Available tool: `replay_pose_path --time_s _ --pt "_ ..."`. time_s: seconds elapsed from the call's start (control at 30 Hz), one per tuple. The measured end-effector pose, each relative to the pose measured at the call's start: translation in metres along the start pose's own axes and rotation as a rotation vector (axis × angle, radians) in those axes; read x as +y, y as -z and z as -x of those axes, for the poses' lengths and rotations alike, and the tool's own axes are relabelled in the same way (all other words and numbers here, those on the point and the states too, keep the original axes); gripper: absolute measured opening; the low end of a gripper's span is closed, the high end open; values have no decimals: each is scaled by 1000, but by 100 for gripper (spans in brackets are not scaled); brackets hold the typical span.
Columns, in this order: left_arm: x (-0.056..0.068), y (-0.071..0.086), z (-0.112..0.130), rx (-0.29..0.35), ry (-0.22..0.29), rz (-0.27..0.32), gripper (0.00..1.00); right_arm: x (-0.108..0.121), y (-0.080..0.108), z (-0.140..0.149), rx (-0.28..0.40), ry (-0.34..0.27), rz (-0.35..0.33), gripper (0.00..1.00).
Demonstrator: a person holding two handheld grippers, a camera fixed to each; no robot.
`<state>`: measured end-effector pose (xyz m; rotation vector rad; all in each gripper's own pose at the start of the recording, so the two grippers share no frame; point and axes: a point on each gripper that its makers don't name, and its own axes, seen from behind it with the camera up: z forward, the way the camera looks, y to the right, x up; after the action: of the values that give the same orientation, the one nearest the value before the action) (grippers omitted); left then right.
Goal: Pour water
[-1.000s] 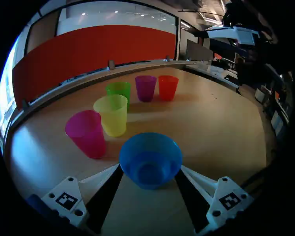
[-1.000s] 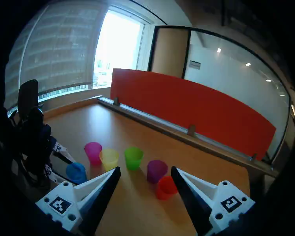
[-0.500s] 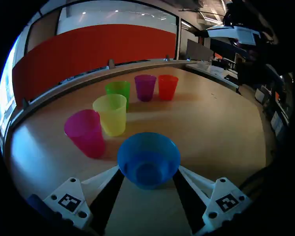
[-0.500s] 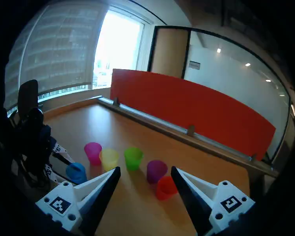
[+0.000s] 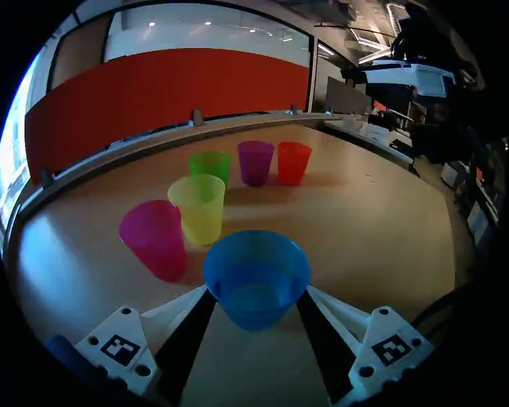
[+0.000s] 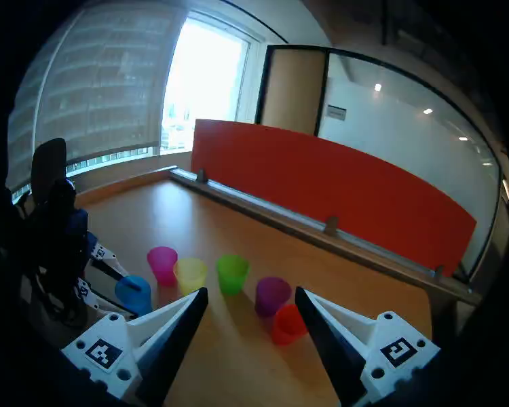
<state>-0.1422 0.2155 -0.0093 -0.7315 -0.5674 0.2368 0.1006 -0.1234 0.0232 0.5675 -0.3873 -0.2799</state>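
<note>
A blue cup (image 5: 256, 278) sits between the fingers of my left gripper (image 5: 256, 293), which is shut on its sides and holds it upright just above the wooden table (image 5: 376, 217). I cannot tell whether it holds water. Beyond it, a curved row of empty cups stands on the table: pink (image 5: 153, 237), yellow (image 5: 199, 207), green (image 5: 210, 166), purple (image 5: 256, 161) and red (image 5: 293, 161). My right gripper (image 6: 250, 293) hangs open high above the row's red cup (image 6: 287, 323) and purple cup (image 6: 272, 294). The right gripper view also shows the blue cup (image 6: 134, 294) at far left.
An orange partition (image 5: 166, 88) on a rail runs along the table's far edge. Office desks (image 5: 383, 125) stand past the table's right end. A dark chair (image 6: 47, 166) and a dark-sleeved hand (image 6: 58, 251) are at the left by the window.
My left gripper's fingers have come together onto the blue cup and raised it slightly. The right gripper has stayed still.
</note>
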Motion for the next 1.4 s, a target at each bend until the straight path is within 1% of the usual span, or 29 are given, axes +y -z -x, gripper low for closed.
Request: replay_pose_path --time_s 0.17,0.37,0.67,0.87,1.07,1.27,1.4 --pt "0 12 -16 25 -1 -6 81 -2 -2 0 4 2 -3 99" --pt "-4 34 -39 59 0 -26 81 -5 -7 -2 13 -9 -9 100" --pt "-8 65 -69 91 0 -71 81 -13 -18 3 13 -16 -30 99" --pt "-10 86 -90 133 19 -104 80 -17 -30 9 9 -30 -45 99" --pt "-12 105 -106 161 45 -133 80 -18 -44 21 -10 -36 -57 100" --pt "-15 119 -115 171 76 -164 81 -20 -58 32 -30 -30 -70 99" --pt "-18 126 -116 163 92 -186 81 -22 -67 37 -39 -26 -80 99"
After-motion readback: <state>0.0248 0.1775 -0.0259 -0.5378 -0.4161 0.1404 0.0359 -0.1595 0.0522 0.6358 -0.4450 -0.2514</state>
